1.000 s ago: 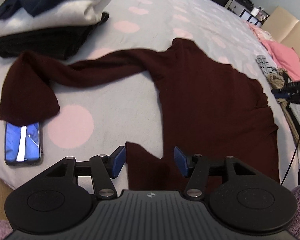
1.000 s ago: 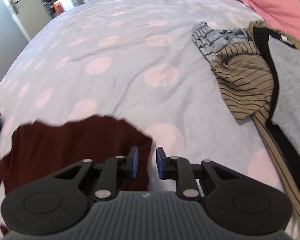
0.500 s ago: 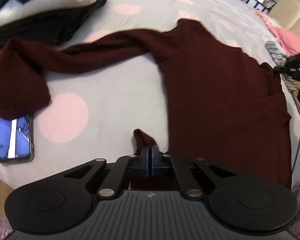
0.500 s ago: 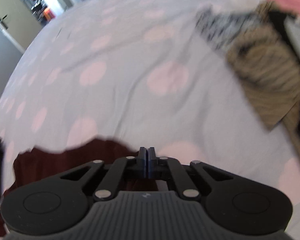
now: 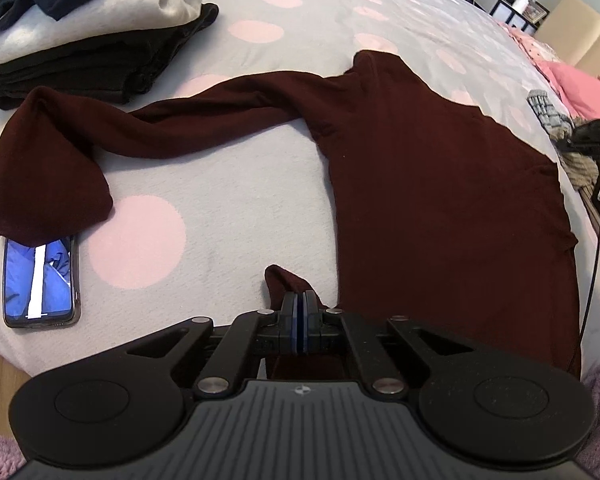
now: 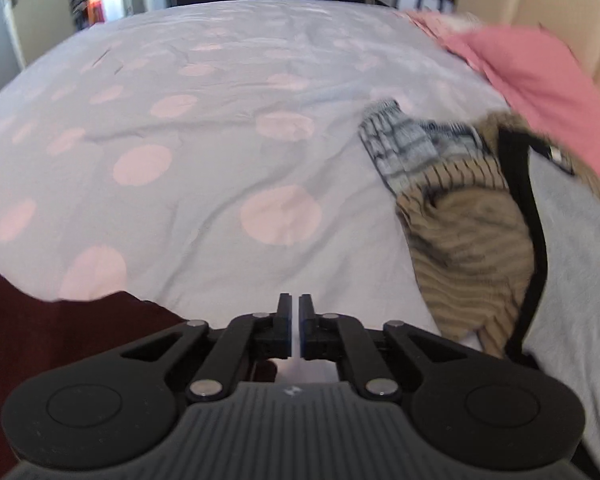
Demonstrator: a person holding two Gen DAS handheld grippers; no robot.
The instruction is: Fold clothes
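A dark maroon long-sleeved sweater [image 5: 440, 184] lies spread on the spotted bedspread [image 5: 228, 184]. One sleeve stretches to the left, and its cuff [image 5: 44, 184] partly covers a phone. My left gripper [image 5: 299, 312] is shut on the sweater's near hem corner. In the right wrist view the sweater's edge [image 6: 60, 332] shows at lower left. My right gripper [image 6: 294, 316] has its jaws almost together with a thin gap; no cloth shows between the tips, and whether it holds the sweater is hidden. It also shows far right in the left wrist view [image 5: 592, 140].
A phone [image 5: 40, 280] with a lit screen lies near the bed's front left edge. Folded white and black clothes [image 5: 92, 32] are stacked at the back left. A pile of unfolded striped, grey and pink clothes [image 6: 500, 200] lies on the right.
Both grippers went from open to closed: the left closed on the sweater's near hem. The right gripper lifted and tilted up, so less of the sweater shows in its view.
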